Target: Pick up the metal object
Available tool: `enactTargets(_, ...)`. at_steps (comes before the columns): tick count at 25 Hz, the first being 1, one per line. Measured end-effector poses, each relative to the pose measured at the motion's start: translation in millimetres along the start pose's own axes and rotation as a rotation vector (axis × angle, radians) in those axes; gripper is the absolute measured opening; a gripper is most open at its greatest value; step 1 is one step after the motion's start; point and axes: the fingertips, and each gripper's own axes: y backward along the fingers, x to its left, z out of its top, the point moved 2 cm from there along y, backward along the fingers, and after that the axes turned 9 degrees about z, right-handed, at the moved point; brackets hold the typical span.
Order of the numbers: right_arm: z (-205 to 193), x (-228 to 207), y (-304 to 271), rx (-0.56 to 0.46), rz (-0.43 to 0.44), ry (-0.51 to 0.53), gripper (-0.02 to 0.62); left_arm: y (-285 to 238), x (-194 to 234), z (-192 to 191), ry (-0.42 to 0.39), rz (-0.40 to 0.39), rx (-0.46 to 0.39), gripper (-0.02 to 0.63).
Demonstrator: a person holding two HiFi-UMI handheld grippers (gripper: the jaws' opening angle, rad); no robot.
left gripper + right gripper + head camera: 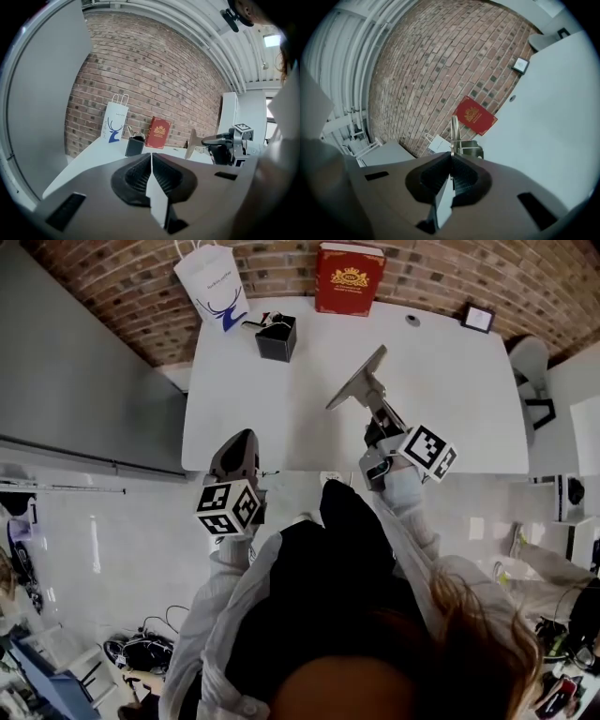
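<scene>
White-topped table [450, 381] set against a red brick wall [450, 277], seen from above, with a grey panel [84, 381] at its left. Left gripper [242, 437], at the table's near edge, has its jaws pressed together with nothing between them, as the left gripper view [151, 161] confirms; its marker cube [228, 507] faces the camera. Right gripper [377, 411], over the middle of the table, has its jaws clamped narrowly on the metal object [359, 378], a flat grey plate with a small sprung bracket. The plate stands tilted and raised over the tabletop. In the right gripper view [451, 157] the object [454, 133] projects edge-on straight out from the closed jaws. In the left gripper view it [191, 144] sits at the tip of the right gripper [206, 140]. Along the back edge, from left to right: a white paper bag [214, 282] with a blue deer print, a black open-topped box [277, 337] just in front of it, an upright red book [349, 277] with a gold crest, and a small dark picture frame [477, 318].
</scene>
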Motion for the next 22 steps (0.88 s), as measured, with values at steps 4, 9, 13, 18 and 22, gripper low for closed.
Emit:
enactTargets(4, -12, 14, 22, 0.03, -0.025, 0.133, 0.009, 12, -5, -1, -0.007, -0.027, -0.006, 0.021)
enactTargets(9, -34, 22, 46, 0.101, -0.069, 0.333, 0.009, 24, -10, -6, -0.008, -0.05, -0.005, 0.021)
enactTargets(13, -52, 22, 62, 0.165, -0.113, 0.497, 0.009, 33, -15, -11, -0.008, -0.065, 0.0, 0.021)
enactTargets(18, -66, 20, 75, 0.227, -0.189, 0.674, 0.009, 41, -22, -18, -0.007, -0.085, 0.002, 0.021)
enactTargets(22, -76, 11, 78, 0.276, -0.218, 0.744, 0.009, 43, -25, -20, -0.003, -0.094, 0.005, 0.021)
